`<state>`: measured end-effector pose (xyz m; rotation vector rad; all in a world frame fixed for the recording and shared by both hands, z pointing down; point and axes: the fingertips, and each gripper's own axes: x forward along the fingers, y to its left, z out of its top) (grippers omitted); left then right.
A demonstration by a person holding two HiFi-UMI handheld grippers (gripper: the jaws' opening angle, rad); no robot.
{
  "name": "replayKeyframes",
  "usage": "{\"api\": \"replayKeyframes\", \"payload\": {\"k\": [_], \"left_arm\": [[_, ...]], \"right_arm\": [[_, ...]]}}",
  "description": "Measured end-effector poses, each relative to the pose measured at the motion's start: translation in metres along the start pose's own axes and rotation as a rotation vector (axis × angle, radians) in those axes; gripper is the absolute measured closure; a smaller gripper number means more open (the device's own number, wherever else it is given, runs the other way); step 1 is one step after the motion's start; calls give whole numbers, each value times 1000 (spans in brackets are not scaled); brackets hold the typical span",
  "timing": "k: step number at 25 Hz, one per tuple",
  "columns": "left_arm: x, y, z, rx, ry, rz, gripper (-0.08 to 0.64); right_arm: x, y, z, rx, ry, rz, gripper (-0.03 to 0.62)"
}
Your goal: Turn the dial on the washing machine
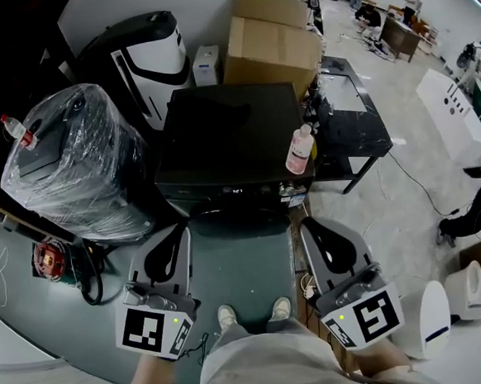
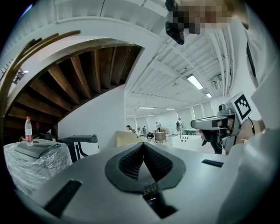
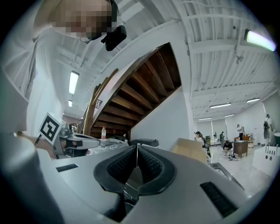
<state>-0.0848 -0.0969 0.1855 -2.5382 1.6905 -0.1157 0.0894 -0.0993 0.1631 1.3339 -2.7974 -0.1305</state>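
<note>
The washing machine (image 1: 228, 138) is a black top-loading box straight ahead of me in the head view, its control strip (image 1: 244, 191) along the near edge; I cannot make out a dial. Both grippers hang low by my body, short of the machine and touching nothing. My left gripper (image 1: 180, 233) is shut, its pads meeting at the tip (image 2: 142, 144) with nothing between them. My right gripper (image 1: 309, 223) is also shut and empty (image 3: 137, 146). Both gripper views point up at the hall, and neither shows the machine.
A pink bottle (image 1: 301, 151) stands on the machine's right front corner. A plastic-wrapped appliance (image 1: 76, 158) with a water bottle (image 1: 16, 130) stands at the left, cardboard boxes (image 1: 270, 44) behind, a black table (image 1: 351, 120) at the right. I stand on a green mat (image 1: 242, 270).
</note>
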Motion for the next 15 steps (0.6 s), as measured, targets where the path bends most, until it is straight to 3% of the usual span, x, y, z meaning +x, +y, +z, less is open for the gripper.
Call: {"api": "replayKeyframes", "payload": {"k": [10, 15], "left_arm": [[9, 4, 2, -55, -21, -18, 540], [16, 4, -1, -42, -8, -40, 540]], "right_arm": [[14, 6, 4, -36, -6, 28, 555], [16, 3, 5, -33, -11, 12, 555]]}}
